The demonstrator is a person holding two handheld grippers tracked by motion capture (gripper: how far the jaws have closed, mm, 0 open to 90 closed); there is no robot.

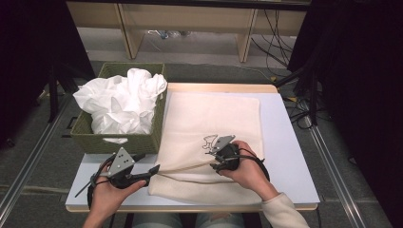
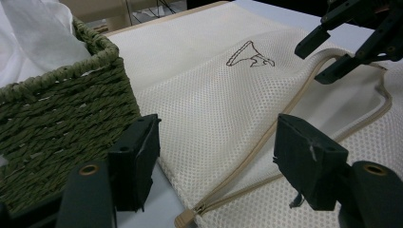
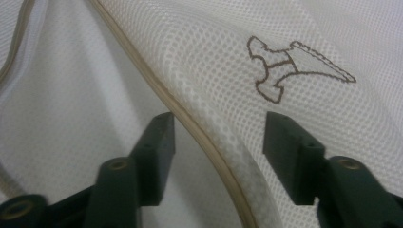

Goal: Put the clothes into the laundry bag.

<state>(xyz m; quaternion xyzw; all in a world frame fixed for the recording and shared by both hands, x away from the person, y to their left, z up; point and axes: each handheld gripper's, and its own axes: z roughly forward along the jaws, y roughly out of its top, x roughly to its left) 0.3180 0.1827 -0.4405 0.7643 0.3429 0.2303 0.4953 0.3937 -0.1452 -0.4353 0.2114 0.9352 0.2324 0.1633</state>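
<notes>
Your right gripper [image 3: 216, 137] stands open, empty, straddling the raised upper edge of the mesh laundry bag [image 1: 214, 118] opening; the zipper [image 2: 266, 137] runs diagonally toward your left gripper [image 2: 214, 156]. That one is also open and empty, its jaws either side of the zipper's end at the bag's near-left corner

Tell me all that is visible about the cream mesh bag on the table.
The mesh bag is cream netted fabric, lying flat on the table beside the green woven basket. It bears a small brown outline emblem. A tan zipper runs along its near part, open, with the upper edge lifted. The left gripper and right gripper stand open at that zipper.
</notes>
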